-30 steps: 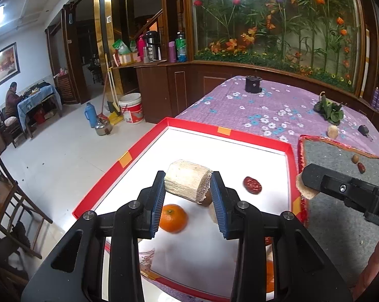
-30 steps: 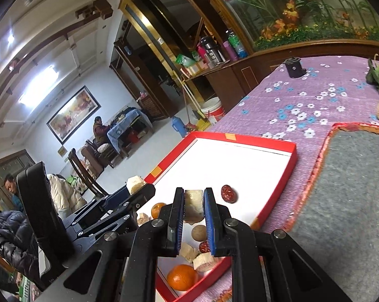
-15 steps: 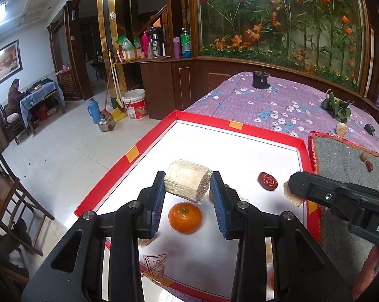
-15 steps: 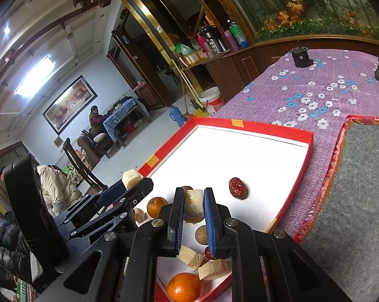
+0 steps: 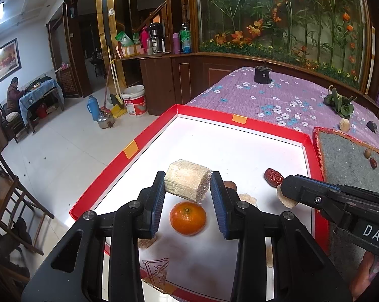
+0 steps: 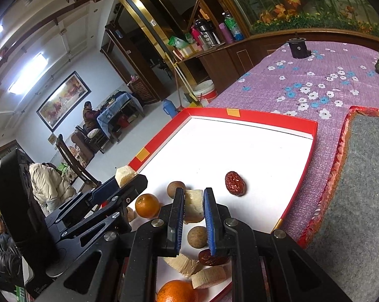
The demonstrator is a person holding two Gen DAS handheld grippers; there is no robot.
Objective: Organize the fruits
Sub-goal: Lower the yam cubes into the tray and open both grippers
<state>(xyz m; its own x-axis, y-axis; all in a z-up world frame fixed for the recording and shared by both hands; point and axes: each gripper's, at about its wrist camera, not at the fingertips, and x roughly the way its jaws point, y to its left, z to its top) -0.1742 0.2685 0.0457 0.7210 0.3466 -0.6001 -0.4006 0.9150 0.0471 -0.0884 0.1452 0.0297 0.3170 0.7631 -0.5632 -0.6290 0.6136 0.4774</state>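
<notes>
My left gripper (image 5: 187, 188) is shut on a pale, fibrous sugarcane chunk (image 5: 187, 182), held above the white floor of the red-rimmed tray (image 5: 149, 138). A tangerine (image 5: 187, 217) lies on the tray just below it. My right gripper (image 6: 193, 193) is shut on a smaller pale cane piece (image 6: 193, 207) and hangs low over the tray's near part. Around it lie a red date (image 6: 235, 183), two brown longans (image 6: 175, 188) (image 6: 197, 236), a tangerine (image 6: 147, 205) and cut cane pieces (image 6: 183, 264). The left wrist view shows the right gripper (image 5: 286, 192) coming in from the right.
A grey felt mat (image 5: 348, 148) with a red fringe lies right of the tray and carries a nut and a date (image 5: 372, 162). The purple flowered tablecloth (image 5: 277, 100) holds a black cylinder (image 5: 262, 75) and green leaves (image 5: 339, 102). People sit far off on the left.
My right gripper has sunk and moved further over the tray with its cane piece. The left gripper has barely shifted and keeps its chunk.
</notes>
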